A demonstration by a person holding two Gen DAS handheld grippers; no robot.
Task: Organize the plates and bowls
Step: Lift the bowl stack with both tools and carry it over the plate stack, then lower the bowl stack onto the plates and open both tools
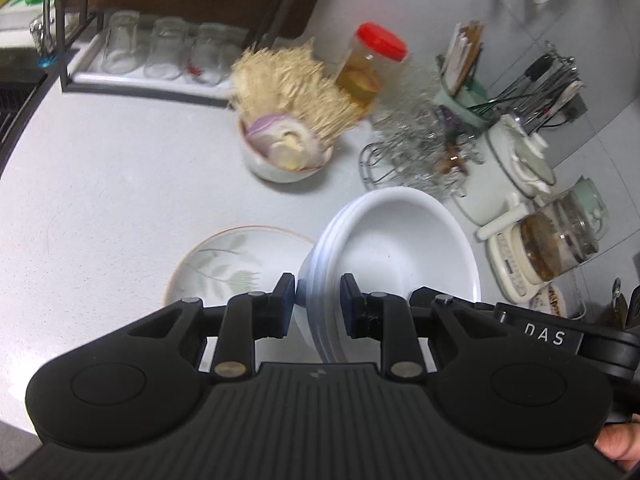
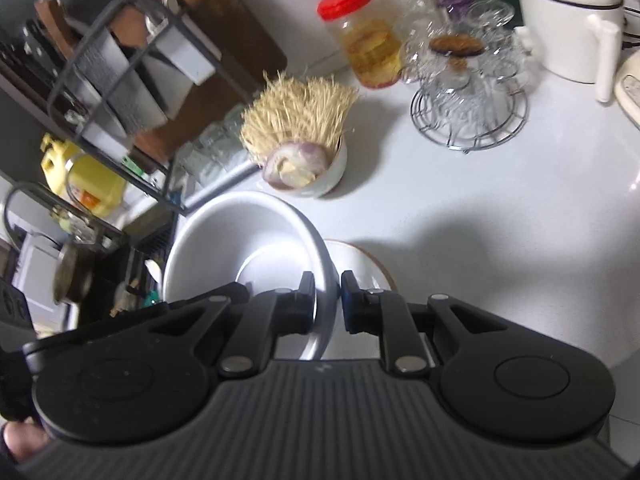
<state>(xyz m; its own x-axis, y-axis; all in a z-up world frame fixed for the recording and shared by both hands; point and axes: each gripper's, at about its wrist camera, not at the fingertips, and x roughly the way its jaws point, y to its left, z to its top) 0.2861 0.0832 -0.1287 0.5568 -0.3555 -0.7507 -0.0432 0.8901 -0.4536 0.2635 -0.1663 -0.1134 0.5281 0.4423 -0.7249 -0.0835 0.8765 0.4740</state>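
- Black plastic of the left gripper (image 1: 318, 298) nearest in the left wrist view, pads pinching the near rim of a stack of white bowls (image 1: 394, 244), several nested rims visible between the jaws.
- Black right gripper (image 2: 327, 300) nearest in the right wrist view, jaws pressed almost together on the thin rim of a white bowl (image 2: 244, 248); cannot tell from this view whether this is the top bowl of the same stack.
- At the bottom corners, a bit of finger (image 1: 618, 442) of the person behind the left tool, and a fingertip (image 2: 18, 442) behind the right one.
- Just beyond the left gripper, beside the stack, a leaf-patterned plate (image 1: 224, 264) lying flat on the white counter (image 1: 120, 168).
- In the right wrist view, a shallow dish with a brown rim (image 2: 366, 266) just behind the white bowl, partly hidden by it.
- Farther, a small bowl with cut onion (image 1: 286, 152), straw-like fibres (image 1: 288, 84) rising behind it.
- Behind that, a red-lidded jar (image 1: 368, 68) and a wire rack of glasses (image 2: 468, 92).
- At the far right, a white pot (image 1: 504, 164) and a glass kettle (image 1: 560, 240).
- At the far left, upturned glasses on a tray (image 1: 160, 48).
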